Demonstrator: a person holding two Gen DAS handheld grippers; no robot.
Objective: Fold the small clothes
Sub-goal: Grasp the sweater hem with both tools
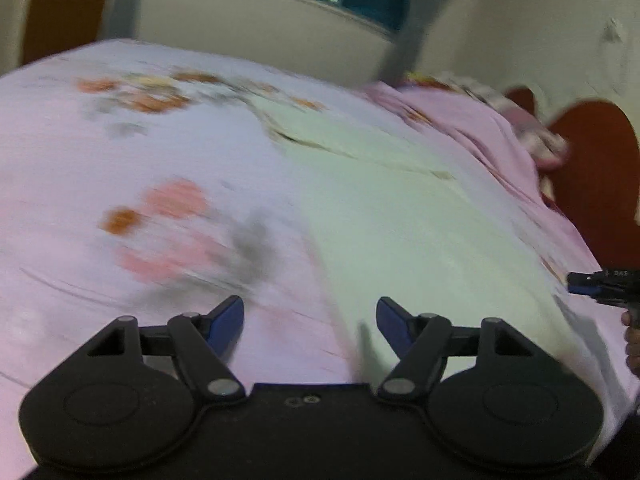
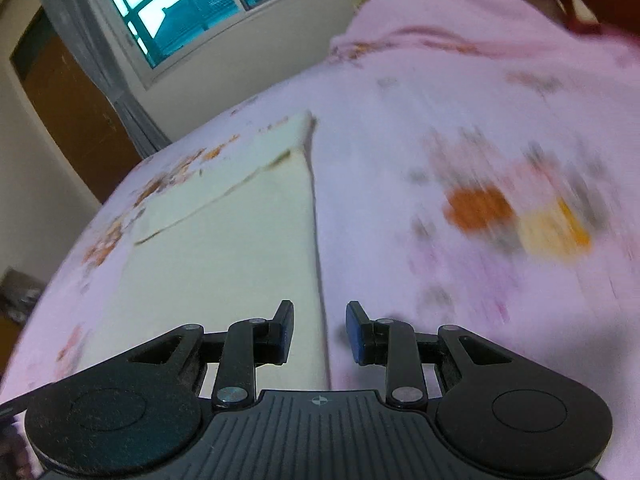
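The left gripper (image 1: 310, 322) gapes wide and empty; the right gripper (image 2: 319, 332) stands partly parted, empty.

Both grippers black w/ silver rivets, blue-padded fingers (image 1: 230, 322).

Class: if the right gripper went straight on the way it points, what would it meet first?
Probably the pale garment's right edge on the pink sheet; the open right gripper straddles it, though depth is unclear.

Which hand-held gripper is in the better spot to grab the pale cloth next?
Probably the right hand-held gripper. Its open fingers straddle the long edge of the pale cloth on the pink floral bedsheet. The left hand-held gripper, also open, points mostly at bedsheet, with the cloth edge near its right finger.
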